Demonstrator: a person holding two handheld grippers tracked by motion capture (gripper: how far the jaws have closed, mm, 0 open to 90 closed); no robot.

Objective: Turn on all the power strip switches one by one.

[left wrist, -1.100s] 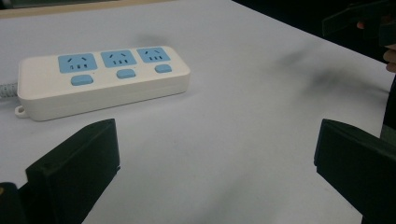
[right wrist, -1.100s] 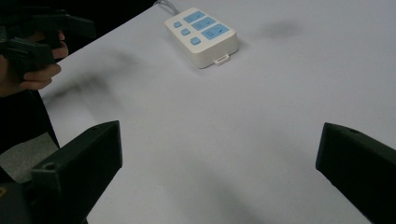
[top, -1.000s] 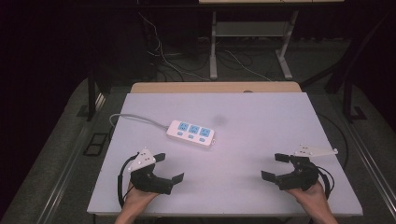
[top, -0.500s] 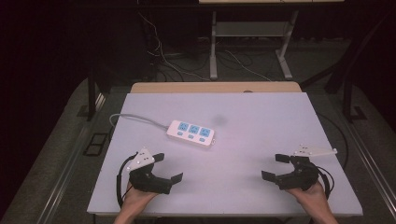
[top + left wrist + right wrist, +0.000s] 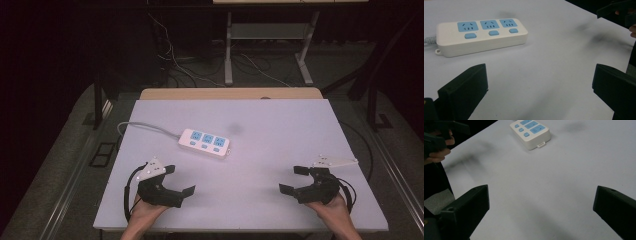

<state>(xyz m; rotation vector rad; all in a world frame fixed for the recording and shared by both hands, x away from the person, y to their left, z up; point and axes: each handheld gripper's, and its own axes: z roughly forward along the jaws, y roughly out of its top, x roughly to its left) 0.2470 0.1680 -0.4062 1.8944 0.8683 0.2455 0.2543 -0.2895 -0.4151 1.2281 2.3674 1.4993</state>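
Note:
A white power strip [image 5: 204, 142] with three blue sockets and blue switches lies left of the table's middle, its grey cord [image 5: 145, 127] running off to the left. In the left gripper view the power strip [image 5: 481, 36] lies ahead of the jaws; in the right gripper view the power strip [image 5: 530, 132] is far off at the top. My left gripper [image 5: 178, 180] rests open at the front left of the table, nothing between its jaws. My right gripper [image 5: 293, 180] rests open at the front right, also empty. Both sit well short of the strip.
The pale table [image 5: 280, 135] has a wooden strip [image 5: 230, 93] along its far edge. Beyond it stand a metal stand's legs [image 5: 228, 55] and loose cables [image 5: 175, 60] on the dark floor. The other hand's gripper [image 5: 616, 11] shows at the top right of the left gripper view.

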